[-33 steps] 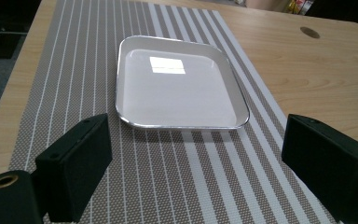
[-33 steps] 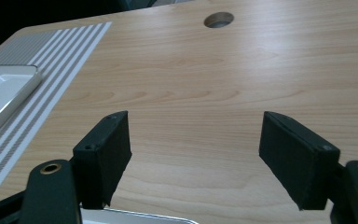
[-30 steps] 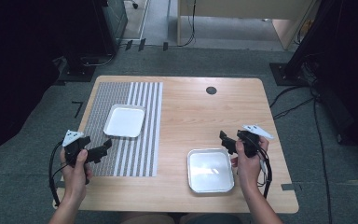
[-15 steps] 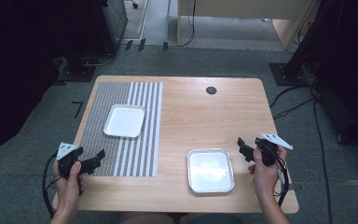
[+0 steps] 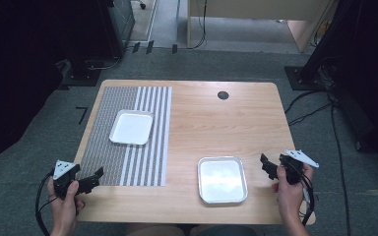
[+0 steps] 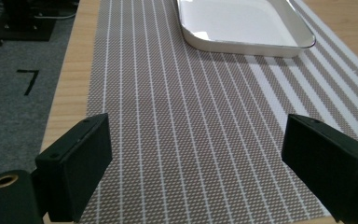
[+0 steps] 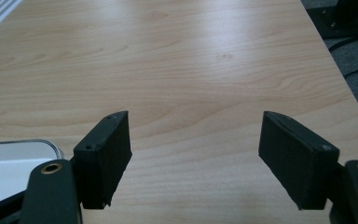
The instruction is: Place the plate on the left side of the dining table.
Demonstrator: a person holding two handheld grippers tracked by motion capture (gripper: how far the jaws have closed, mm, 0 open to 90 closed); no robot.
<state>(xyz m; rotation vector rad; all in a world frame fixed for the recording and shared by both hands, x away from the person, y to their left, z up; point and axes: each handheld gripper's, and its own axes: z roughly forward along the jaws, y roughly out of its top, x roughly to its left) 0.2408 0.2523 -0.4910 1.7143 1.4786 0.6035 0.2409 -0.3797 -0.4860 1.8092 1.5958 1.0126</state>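
While both hands sit at the near edge of the table (image 5: 197,118), the scene reads so:
Left gripper (image 5: 92,179): over the near left corner, jaws spread wide, nothing between them; its own view looks along the striped mat (image 6: 186,126).
Striped mat: flat on the left part of the table.
White tray (image 5: 132,127): on the mat, well ahead of the left gripper, empty.
Metal tray (image 5: 222,179): on bare wood near the front edge, right of the mat, empty.
Right gripper (image 5: 267,166): just beside the metal tray's right side, apart from it, jaws wide and empty over bare wood.
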